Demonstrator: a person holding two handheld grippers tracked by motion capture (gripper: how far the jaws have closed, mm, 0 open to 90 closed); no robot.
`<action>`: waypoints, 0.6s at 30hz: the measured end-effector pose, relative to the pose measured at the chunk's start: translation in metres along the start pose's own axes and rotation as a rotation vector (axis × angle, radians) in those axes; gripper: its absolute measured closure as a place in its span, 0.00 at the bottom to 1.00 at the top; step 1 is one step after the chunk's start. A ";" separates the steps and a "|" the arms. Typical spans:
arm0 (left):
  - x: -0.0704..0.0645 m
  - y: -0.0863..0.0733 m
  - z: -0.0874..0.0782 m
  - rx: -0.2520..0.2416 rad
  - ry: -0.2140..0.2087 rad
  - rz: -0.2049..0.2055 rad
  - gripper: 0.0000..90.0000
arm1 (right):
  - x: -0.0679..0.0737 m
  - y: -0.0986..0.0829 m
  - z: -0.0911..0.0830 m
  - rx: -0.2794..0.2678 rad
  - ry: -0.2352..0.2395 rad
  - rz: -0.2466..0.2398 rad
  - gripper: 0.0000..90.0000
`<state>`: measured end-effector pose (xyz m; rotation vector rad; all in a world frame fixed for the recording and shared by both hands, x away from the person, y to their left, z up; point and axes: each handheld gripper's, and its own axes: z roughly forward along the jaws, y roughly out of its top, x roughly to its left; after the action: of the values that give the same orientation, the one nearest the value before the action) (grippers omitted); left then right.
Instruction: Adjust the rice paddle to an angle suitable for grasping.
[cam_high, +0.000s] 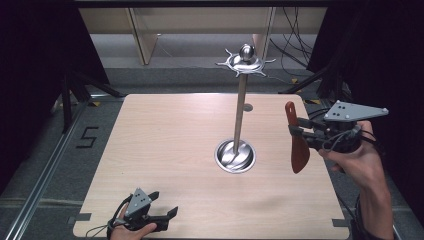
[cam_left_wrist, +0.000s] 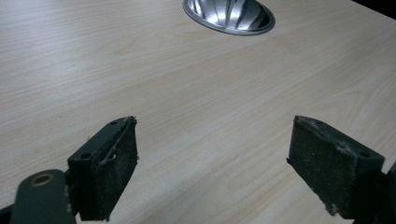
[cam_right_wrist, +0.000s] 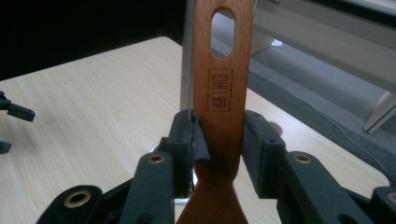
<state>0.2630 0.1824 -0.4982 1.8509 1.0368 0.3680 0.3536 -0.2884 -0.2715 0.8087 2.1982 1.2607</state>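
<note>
A reddish-brown wooden spatula (cam_high: 298, 142) hangs upright above the table's right side, blade down, held by its handle. My right gripper (cam_high: 295, 130) is shut on that handle; in the right gripper view the spatula (cam_right_wrist: 225, 93) shows a slotted hole and a stamped mark between the jaws. A metal utensil stand (cam_high: 240, 107) rises from a round steel base (cam_high: 235, 156) at mid-table, topped by a hooked disc (cam_high: 245, 63), just left of the spatula. My left gripper (cam_high: 162, 204) rests open near the front left edge, with nothing between its pads (cam_left_wrist: 109, 170). The base (cam_left_wrist: 229, 15) lies ahead of it.
The light wooden table (cam_high: 165, 135) has a bare stretch on its left half. Dark curtains flank both sides. Cables (cam_high: 295, 45) and wooden furniture legs (cam_high: 142, 37) lie on the floor behind the table.
</note>
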 end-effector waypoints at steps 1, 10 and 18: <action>0.000 0.000 0.000 -0.004 0.000 -0.003 0.16 | 0.000 0.003 0.000 -0.008 -0.007 -0.008 0.74; 0.000 0.000 0.000 -0.006 0.005 -0.006 0.16 | 0.007 0.030 0.000 -0.047 -0.002 -0.022 0.74; 0.000 0.000 0.000 -0.001 0.002 -0.009 0.16 | 0.012 0.052 0.000 -0.079 -0.002 -0.037 0.74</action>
<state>0.2635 0.1825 -0.4982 1.8446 1.0454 0.3659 0.3578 -0.2593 -0.2271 0.7344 2.1376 1.3194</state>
